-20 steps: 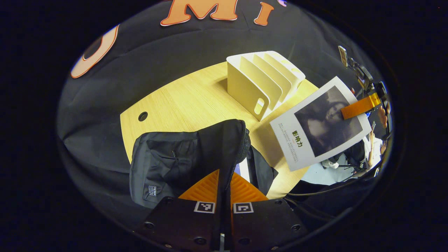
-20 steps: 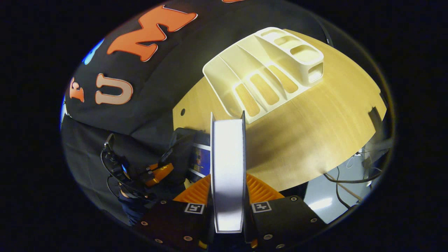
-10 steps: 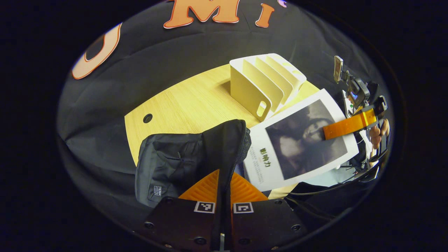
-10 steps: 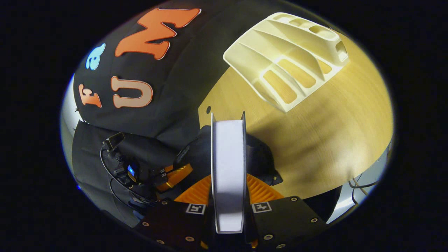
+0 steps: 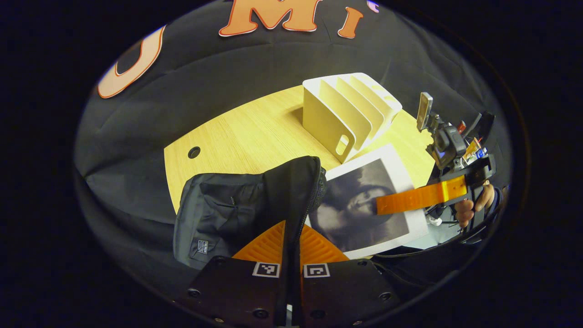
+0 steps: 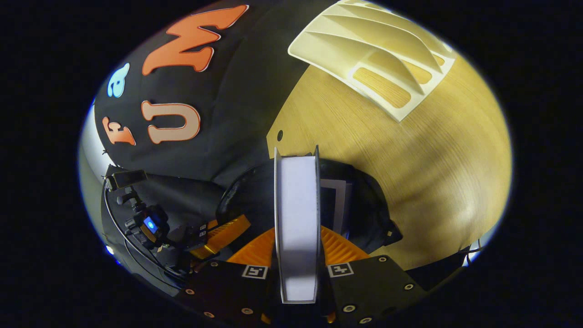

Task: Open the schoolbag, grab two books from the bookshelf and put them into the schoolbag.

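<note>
A black schoolbag [image 5: 218, 214] lies on the wooden table [image 5: 246, 132]. My left gripper [image 5: 291, 228] is shut on the bag's zipped flap edge and holds the mouth up. In the left gripper view, a white book with a grey photo cover [image 5: 360, 205] hangs tilted at the bag's mouth, its lower left corner behind the flap. My right gripper [image 5: 380, 207] is shut on that book. The right gripper view has the book [image 6: 297, 182] edge-on between my right gripper's [image 6: 297, 230] fingers, above the open bag [image 6: 364, 200]. Another book [image 6: 338, 200] sits inside.
The cream bookshelf [image 5: 346, 114] stands at the back of the table, its slots without books, also as the bookshelf [image 6: 378, 50] in the right gripper view. A hand [image 5: 469, 207] holds the right gripper. My left gripper [image 6: 223, 228] sits at the bag's left rim.
My right gripper has carried the book down and left from beside the bookshelf to the bag's mouth. The left gripper has kept its hold on the flap.
</note>
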